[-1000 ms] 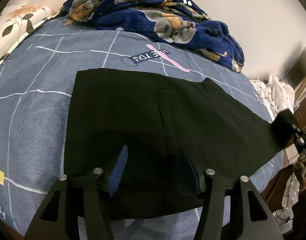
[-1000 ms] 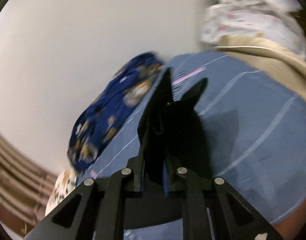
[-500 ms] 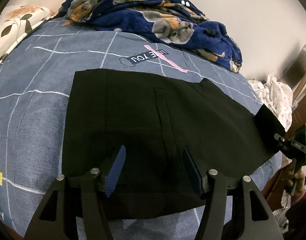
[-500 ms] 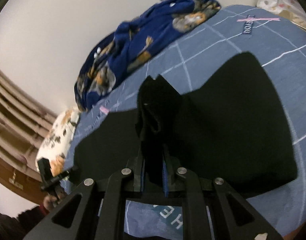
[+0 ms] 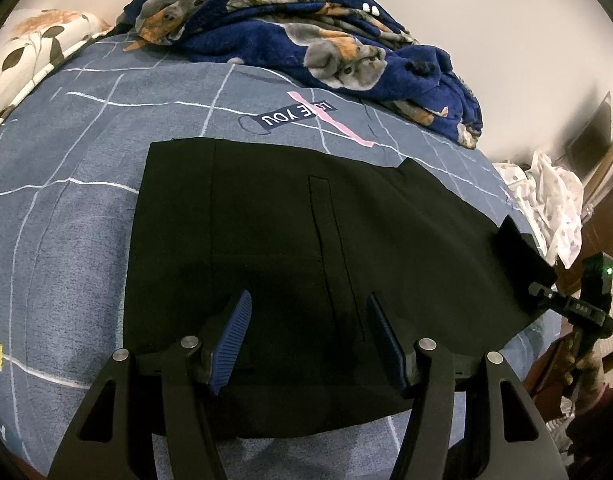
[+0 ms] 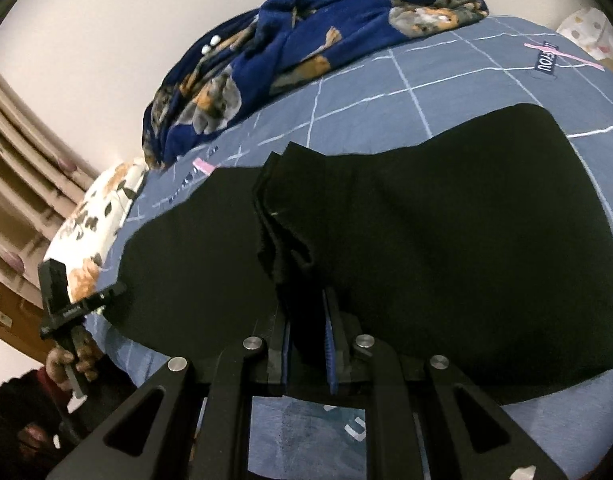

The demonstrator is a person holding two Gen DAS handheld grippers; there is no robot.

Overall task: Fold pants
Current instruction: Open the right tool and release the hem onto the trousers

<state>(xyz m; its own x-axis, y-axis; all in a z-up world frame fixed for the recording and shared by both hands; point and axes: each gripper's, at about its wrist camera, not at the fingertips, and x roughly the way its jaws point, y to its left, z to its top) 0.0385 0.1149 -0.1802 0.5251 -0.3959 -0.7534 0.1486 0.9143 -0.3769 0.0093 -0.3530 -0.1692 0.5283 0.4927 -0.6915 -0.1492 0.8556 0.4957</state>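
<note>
Black pants lie flat across the blue-grey grid bedspread. My left gripper is open and empty, hovering just above the waist end near the front edge. My right gripper is shut on the bunched leg ends of the pants, holding them lifted over the rest of the pants. In the left wrist view the right gripper shows at the far right with the lifted leg end. In the right wrist view the left gripper shows at the left.
A dark blue dog-print blanket is piled at the far side of the bed. A floral pillow lies at the far left. White patterned cloth lies off the right edge. A wall is behind the bed.
My right gripper has carried the leg ends inward over the pants, toward the waist. My left gripper has stayed open and drawn back slightly, its fingers now showing more fully.
</note>
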